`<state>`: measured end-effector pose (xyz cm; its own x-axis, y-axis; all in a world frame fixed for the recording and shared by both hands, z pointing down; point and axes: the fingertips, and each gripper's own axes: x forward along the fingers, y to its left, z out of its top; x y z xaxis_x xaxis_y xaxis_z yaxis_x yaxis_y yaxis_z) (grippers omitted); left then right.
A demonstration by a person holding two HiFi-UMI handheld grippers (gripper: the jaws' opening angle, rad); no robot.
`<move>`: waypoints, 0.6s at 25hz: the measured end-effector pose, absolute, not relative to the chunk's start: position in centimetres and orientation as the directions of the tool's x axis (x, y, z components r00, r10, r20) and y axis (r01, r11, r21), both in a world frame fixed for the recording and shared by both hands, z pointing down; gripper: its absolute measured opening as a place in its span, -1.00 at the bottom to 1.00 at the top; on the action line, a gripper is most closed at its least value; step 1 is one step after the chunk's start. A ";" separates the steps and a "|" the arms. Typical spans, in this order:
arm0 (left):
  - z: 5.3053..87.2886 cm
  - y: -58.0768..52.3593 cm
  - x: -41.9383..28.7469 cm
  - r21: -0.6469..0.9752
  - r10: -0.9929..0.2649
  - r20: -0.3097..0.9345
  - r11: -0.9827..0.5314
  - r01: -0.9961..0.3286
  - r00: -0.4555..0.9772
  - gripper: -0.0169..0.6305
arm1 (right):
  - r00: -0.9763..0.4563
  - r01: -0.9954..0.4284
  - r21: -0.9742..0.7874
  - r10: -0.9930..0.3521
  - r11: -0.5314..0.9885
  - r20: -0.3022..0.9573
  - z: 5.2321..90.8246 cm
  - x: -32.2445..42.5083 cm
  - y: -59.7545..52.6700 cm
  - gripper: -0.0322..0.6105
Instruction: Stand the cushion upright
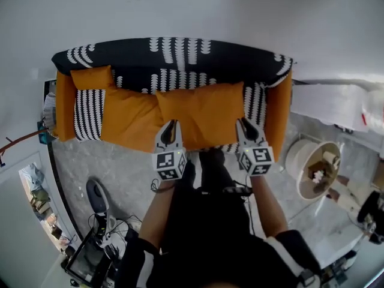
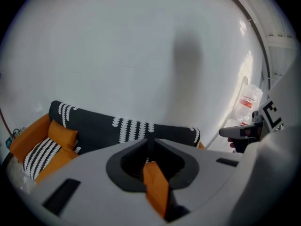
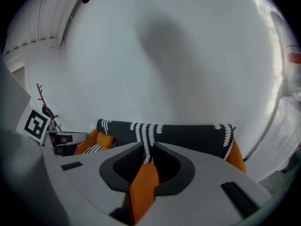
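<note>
White wall (image 1: 192,11) behind, grey marbled floor (image 1: 90,161) in front. Sofa (image 1: 180,56) with a black-and-white patterned back and orange arms, seen from steeply above.

Cushion (image 1: 204,116): large, orange, on the seat right of centre. Far edge against the patterned back, near edge at the seat's front. It shows its broad face to the head view, so I judge it flat or slumped, not yet upright.

Your left gripper (image 1: 170,126) is over its near-left corner and your right gripper (image 1: 245,125) is at its near-right edge. Left fingers (image 2: 127,166) stand a slit apart, right fingers (image 3: 122,166) slightly wider. Orange shows through each slit; I read that as cushion seen beyond, with nothing clamped.

What could go wrong:
- With so narrow a gap you may catch only cover fabric. The filling would sag and the cushion would fold rather than rise.
- An uneven bite at the two corners would twist it.
- The near edge sits at the seat front. Tip it toward you and it could roll to the floor, so lean it on the back.
- Its left edge touches the neighbouring orange cushion (image 1: 129,122), and dragging could pull that along.

Surroundings: striped cushion (image 1: 89,114) and small orange cushion (image 1: 92,78) at the sofa's left end, well apart from your work. Round white basket (image 1: 298,161) on the floor beside the right arm.
</note>
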<state>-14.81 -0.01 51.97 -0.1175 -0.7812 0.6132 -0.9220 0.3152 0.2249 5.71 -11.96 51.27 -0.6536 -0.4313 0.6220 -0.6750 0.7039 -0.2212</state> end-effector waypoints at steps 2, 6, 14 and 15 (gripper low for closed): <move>53.8 -0.3 -14.9 0.220 -0.763 0.636 0.320 -0.922 -0.114 -0.82 | -0.640 -0.674 -0.216 -0.411 0.706 0.649 53.4 5.9 -12.4 -0.74; 57.2 -1.1 -15.0 0.217 -0.735 0.669 0.333 -0.918 -0.109 -0.74 | -0.619 -0.674 -0.222 -0.376 0.704 0.689 57.3 6.1 -13.3 -0.69; 64.4 -2.0 -14.7 0.219 -0.660 0.747 0.362 -0.906 -0.084 -0.57 | -0.584 -0.666 -0.225 -0.310 0.711 0.750 64.8 6.2 -16.1 -0.57; 65.2 -1.9 -14.6 0.214 -0.650 0.755 0.368 -0.905 -0.085 -0.55 | -0.578 -0.662 -0.224 -0.297 0.715 0.760 65.8 6.2 -16.3 -0.56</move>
